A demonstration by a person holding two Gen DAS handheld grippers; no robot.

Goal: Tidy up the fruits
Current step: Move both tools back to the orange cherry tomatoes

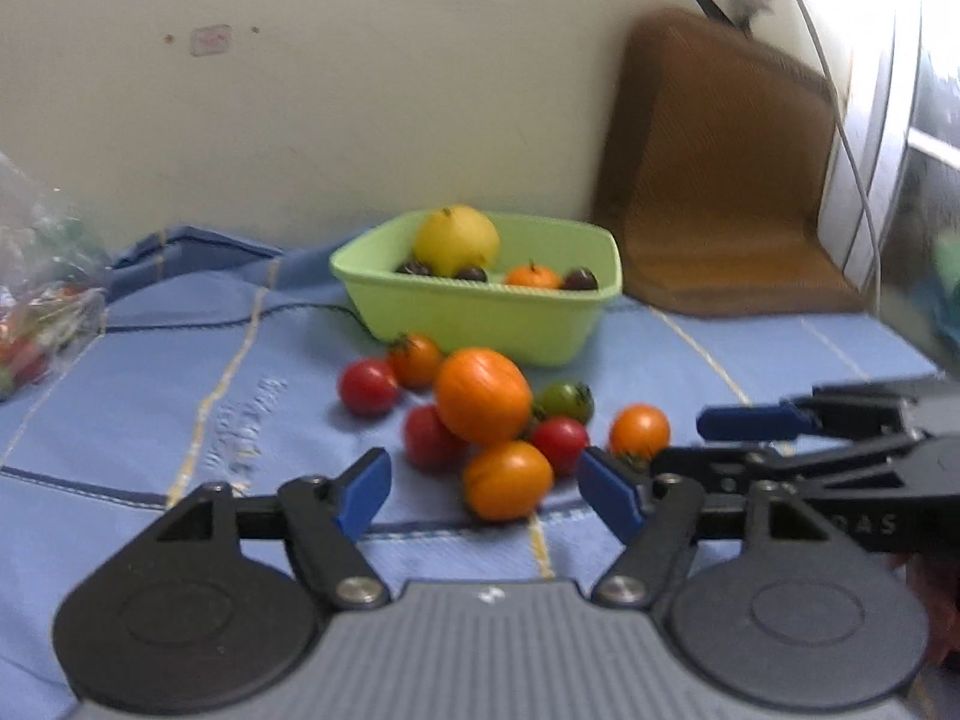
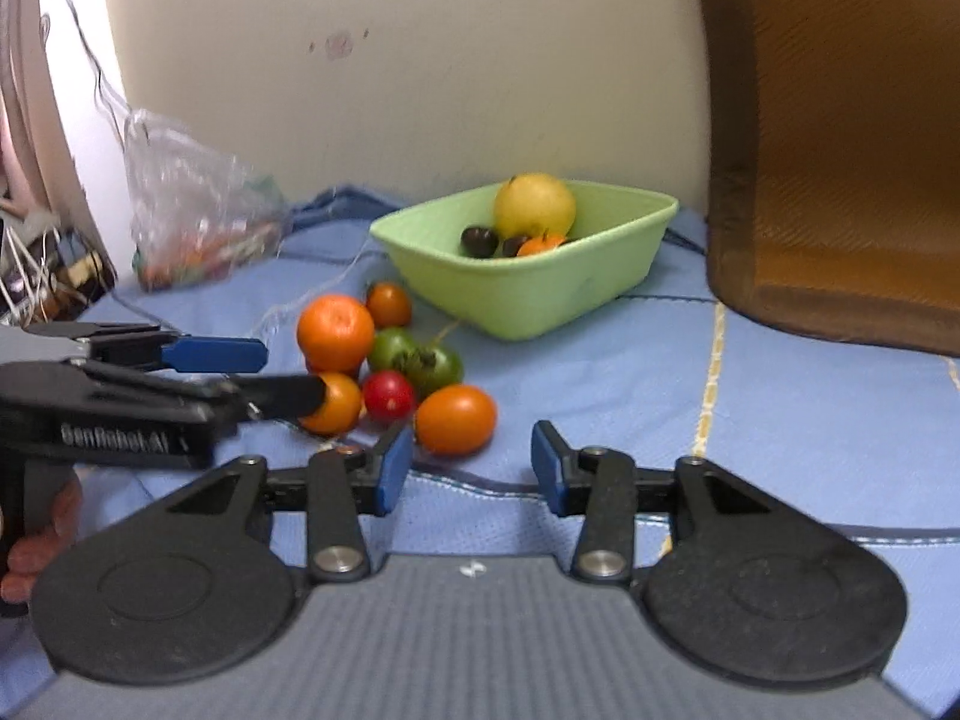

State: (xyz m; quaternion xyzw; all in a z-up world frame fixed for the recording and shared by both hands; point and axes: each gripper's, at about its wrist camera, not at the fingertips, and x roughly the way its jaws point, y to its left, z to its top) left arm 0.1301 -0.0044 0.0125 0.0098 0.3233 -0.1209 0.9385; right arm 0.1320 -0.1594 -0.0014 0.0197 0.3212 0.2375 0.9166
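Left tongs (image 1: 483,489) wide, empty, nearest orange fruit (image 1: 507,480) between the pads, untouched. Right tongs (image 2: 472,465) half open, empty, just short of an oval orange fruit (image 2: 456,419). Loose fruit heaped on blue cloth (image 1: 180,372) before green tub (image 1: 480,312); yellow fruit (image 1: 456,239) already inside. Risks: both tongs crowding one heap, likely collision; nudged round fruit rolling off; soft skins splitting under a hard squeeze.

I'm working in a home room: blue quilted bedcover (image 1: 180,372) spreading under me, cream wall (image 1: 360,90) behind, brown chair (image 2: 840,168) standing beside, tangled cables (image 2: 36,276) lying at the edge.
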